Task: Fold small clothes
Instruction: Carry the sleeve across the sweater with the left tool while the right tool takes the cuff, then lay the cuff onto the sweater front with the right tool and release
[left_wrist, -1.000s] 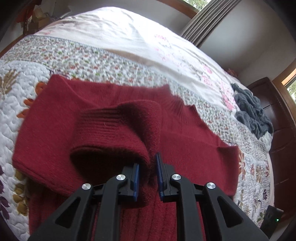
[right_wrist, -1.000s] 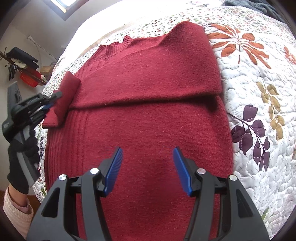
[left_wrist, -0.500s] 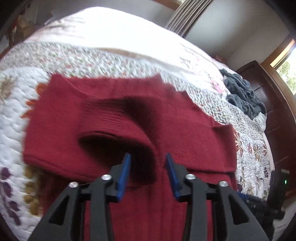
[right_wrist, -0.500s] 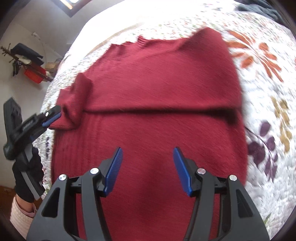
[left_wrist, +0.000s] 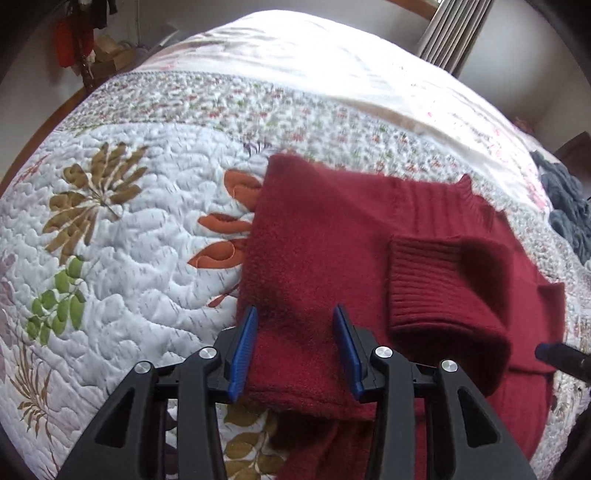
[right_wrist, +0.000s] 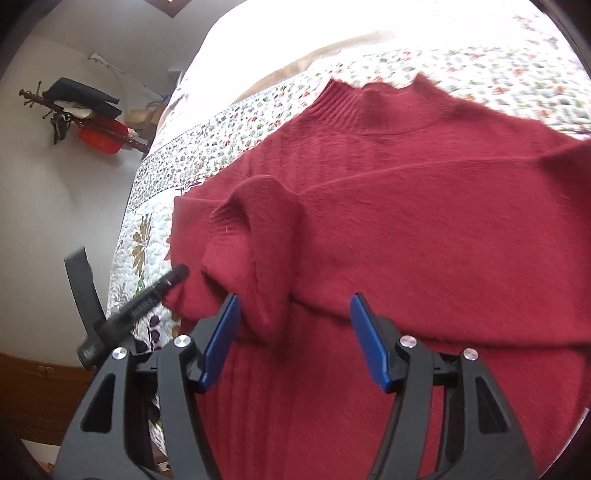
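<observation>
Sweater position: a dark red knitted sweater (left_wrist: 332, 236) is laid flat on a quilted bedspread (left_wrist: 129, 229) printed with leaves and small flowers. The ribbed neck (right_wrist: 354, 107) is turned toward the far side of the bed.

Sweater state: both sleeves are seen folded inward across the body. One ribbed cuff (left_wrist: 439, 291) is lying on top of the chest, bulged up in a loose hump rather than pressed flat. In the right wrist view the same sleeve end (right_wrist: 255, 236) is seen standing up as a rounded fold near the sweater's edge.

Left gripper (left_wrist: 297, 349): the blue-padded jaws are spread apart. Nothing is pinched. The folded outer edge of the sweater is seen between and below the pads, just at the border with the bare quilt. Contact with the cloth cannot be judged.

Right gripper (right_wrist: 295, 341): the jaws are spread wide, with nothing pinched. It is held low over the lower body of the sweater, the raised sleeve fold lying just ahead of its left pad.

Cross view: the tip of the left gripper is seen in the right wrist view at the sweater's side edge, touching or almost touching the cloth. A dark tip of the right gripper is seen at the right margin of the left wrist view.

Surroundings: a grey garment (left_wrist: 565, 206) is heaped at the far corner of the bed, well apart from the sweater. A curtain (left_wrist: 454, 33) is hung beyond the bed. A wooden rack (right_wrist: 81, 110) with dark and red items is seen against the wall.
</observation>
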